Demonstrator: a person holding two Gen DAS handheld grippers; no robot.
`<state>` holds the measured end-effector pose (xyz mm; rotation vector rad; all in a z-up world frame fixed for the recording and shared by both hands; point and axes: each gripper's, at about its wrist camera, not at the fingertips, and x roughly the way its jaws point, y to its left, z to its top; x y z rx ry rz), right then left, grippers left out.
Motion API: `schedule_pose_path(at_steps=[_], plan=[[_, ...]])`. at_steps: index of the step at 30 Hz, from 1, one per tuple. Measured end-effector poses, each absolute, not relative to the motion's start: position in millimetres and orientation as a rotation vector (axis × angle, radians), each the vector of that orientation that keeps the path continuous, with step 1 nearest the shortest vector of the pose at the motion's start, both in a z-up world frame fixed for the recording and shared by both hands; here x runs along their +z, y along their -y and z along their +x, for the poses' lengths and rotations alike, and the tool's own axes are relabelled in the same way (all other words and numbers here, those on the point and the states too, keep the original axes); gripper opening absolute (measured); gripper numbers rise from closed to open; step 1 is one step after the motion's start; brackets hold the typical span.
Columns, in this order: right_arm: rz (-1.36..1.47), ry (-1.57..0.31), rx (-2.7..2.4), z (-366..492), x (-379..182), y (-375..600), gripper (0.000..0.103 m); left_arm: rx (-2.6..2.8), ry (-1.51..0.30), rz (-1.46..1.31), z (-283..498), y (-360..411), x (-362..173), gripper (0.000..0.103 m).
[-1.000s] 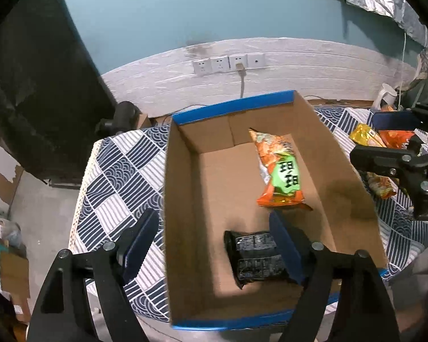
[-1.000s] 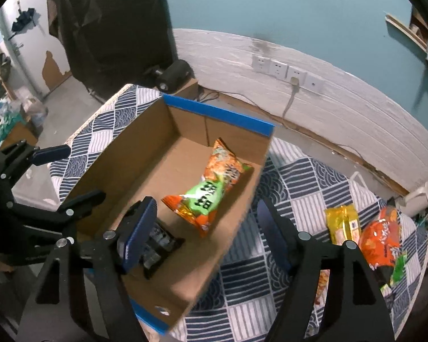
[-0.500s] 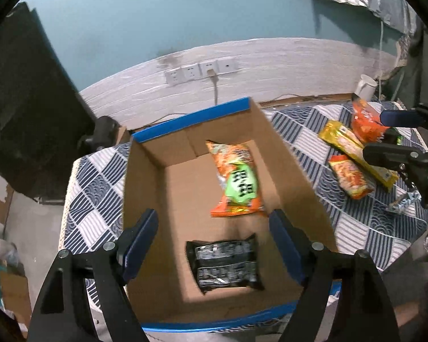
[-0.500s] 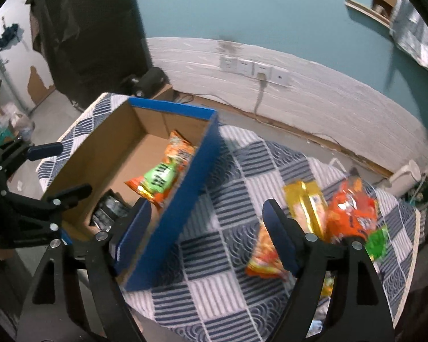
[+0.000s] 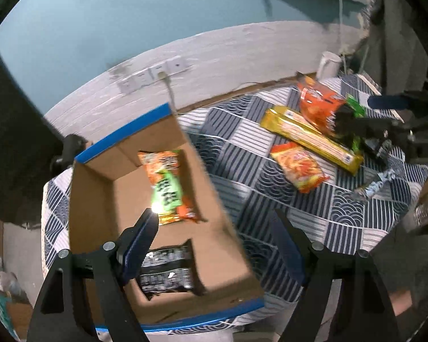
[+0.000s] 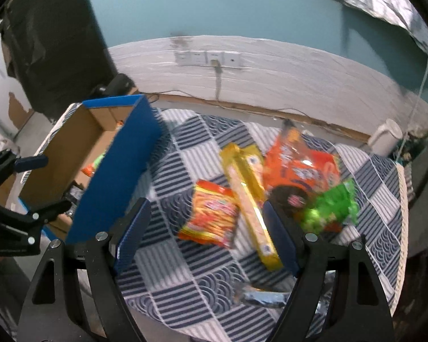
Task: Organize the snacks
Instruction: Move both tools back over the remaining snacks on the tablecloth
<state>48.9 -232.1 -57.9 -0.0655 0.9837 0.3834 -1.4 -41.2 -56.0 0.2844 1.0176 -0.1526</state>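
Both grippers have swung rightward; right gripper [image 6: 205,228], jaws apart and empty, hovers over orange snack packet [image 6: 211,213], cardboard box [image 6: 114,168] at nine o'clock.

Sitting at the left of the table [image 6: 185,307]: cardboard box [image 5: 105,199], holding noodle packet [image 5: 168,188] behind dark packet [image 5: 165,270]. Lying right of it: snack pouch [image 6: 214,213], long pack [image 6: 251,205], big bag [image 6: 302,165].

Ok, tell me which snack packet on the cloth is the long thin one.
The yellow packet. It is a long narrow stick shape lying between the small orange-red packet and the big orange bag, which are both broad and pillow-shaped.
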Motion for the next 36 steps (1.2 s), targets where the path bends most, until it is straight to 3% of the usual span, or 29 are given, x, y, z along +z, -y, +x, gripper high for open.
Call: schedule_pose_path(at_steps=[14, 36], plan=[[-0.013, -1.054, 0.334, 36, -94, 315, 0.080, -0.229, -1.091, 0.311, 4, 100, -81, 0.081], [-0.315, -1.225, 0.521, 15, -167, 330, 0.080, -0.282, -1.210, 0.315, 11, 126, -135, 0.081]])
